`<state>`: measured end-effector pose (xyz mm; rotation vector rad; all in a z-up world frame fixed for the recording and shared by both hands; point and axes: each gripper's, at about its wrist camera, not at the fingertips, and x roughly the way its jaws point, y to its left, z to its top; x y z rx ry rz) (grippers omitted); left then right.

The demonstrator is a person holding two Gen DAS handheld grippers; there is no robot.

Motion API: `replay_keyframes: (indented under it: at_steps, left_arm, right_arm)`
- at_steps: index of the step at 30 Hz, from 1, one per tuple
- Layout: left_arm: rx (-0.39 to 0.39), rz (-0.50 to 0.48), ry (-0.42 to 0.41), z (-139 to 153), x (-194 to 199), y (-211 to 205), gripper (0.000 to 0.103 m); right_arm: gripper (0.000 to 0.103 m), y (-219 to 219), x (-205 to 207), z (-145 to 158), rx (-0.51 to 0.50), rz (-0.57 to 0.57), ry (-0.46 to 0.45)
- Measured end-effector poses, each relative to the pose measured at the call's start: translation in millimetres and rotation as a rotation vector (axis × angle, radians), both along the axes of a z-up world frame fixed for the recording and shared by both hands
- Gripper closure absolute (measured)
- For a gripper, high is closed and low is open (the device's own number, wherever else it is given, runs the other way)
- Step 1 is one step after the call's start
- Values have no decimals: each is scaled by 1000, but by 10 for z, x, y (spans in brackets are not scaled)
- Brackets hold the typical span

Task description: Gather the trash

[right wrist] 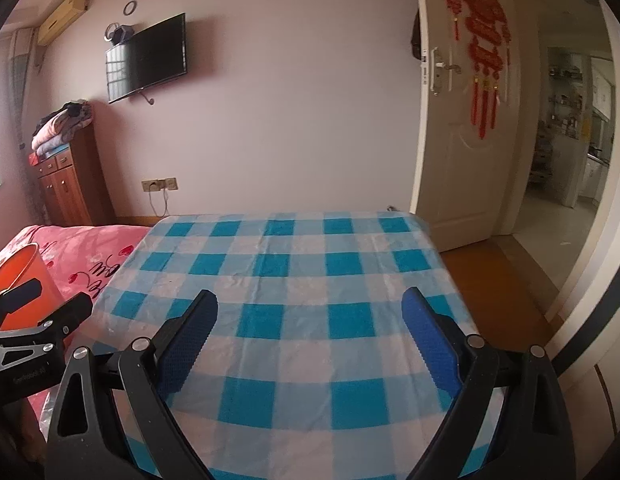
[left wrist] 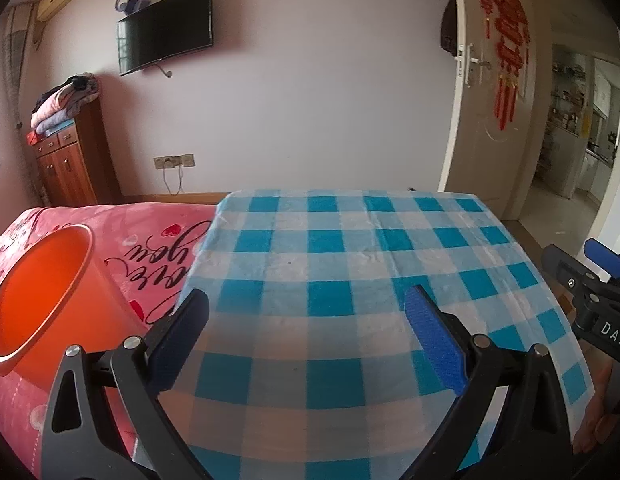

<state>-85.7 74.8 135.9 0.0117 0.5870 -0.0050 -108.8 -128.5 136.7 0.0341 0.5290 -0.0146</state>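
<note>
The left gripper (left wrist: pixel 307 312) hangs over the blue-checked cloth (left wrist: pixel 350 272), jaws spread wide, nothing between them. The right gripper (right wrist: pixel 310 314) is likewise wide apart and empty over the same cloth. The orange bin (left wrist: pixel 41 292) sits at nine o'clock on the pink bedcover (left wrist: pixel 149 224); its inside looks bare, though the bottom is hidden.

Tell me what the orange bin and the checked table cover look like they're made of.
Orange bin: apparently moulded plastic, with smooth, evenly coloured walls and a rolled rim, slightly glossy. Checked cover: probably thin plastic or coated sheet, since it shows fold creases and a faint sheen; woven cloth can't be ruled out.
</note>
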Motion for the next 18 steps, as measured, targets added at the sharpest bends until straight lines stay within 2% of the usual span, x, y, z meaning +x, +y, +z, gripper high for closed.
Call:
replay_keyframes:
  at_steps: [10,18]
  left_arm:
    - [13,-61,-12,15,-106,-313,4]
    - [27,-58,-35,56,-189,-424,4]
  right_arm:
    - [11,-250,-214,7,0,-55,-22]
    - [11,-355,-342,28,-7,-78,-37]
